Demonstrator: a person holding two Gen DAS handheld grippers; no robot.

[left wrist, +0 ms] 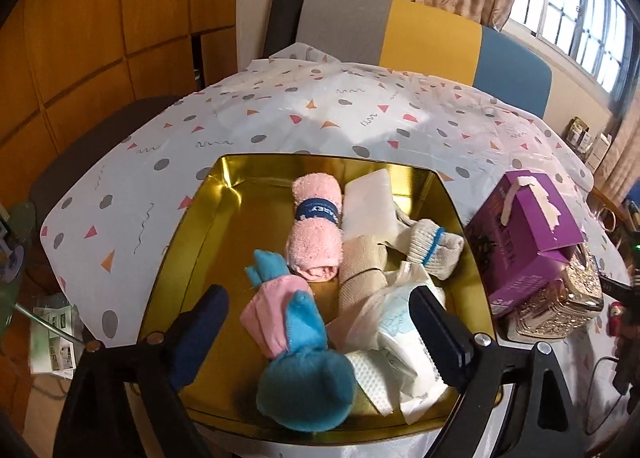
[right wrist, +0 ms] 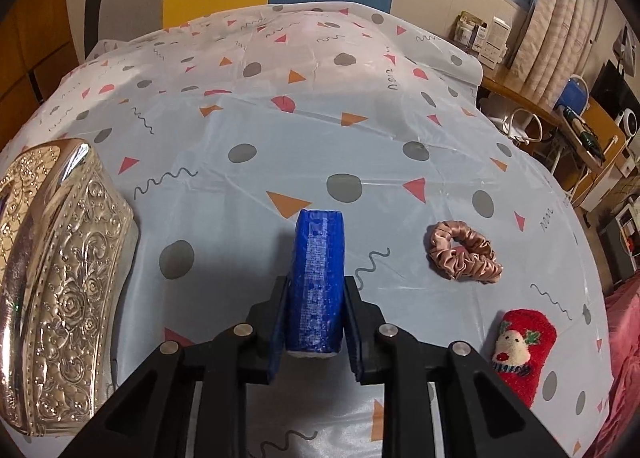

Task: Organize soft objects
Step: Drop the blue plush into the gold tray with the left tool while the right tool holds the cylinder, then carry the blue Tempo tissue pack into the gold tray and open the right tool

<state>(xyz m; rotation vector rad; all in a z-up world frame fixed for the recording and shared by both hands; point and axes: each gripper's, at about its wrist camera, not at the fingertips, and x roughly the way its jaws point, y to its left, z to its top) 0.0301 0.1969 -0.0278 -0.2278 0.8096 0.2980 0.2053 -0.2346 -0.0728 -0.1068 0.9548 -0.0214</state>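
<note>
On the patterned tablecloth (right wrist: 280,138), we are holding our left gripper (left wrist: 320,322) wide open and empty over the sock bundle (left wrist: 296,358) in the gold tray (left wrist: 192,242), while our right gripper (right wrist: 316,318) is clamping the blue packet (right wrist: 318,278).

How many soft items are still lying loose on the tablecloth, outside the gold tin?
2: a pink scrunchie right of the right gripper, and a red reindeer sock nearer, further right. Others may lie out of view.

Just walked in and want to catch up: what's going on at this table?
A person is sorting soft items into a gold tin. The left gripper hangs open over a blue and pink cloth bundle lying in the tin. The right gripper is shut on a blue packet. A scrunchie and red sock wait on the tablecloth.
</note>
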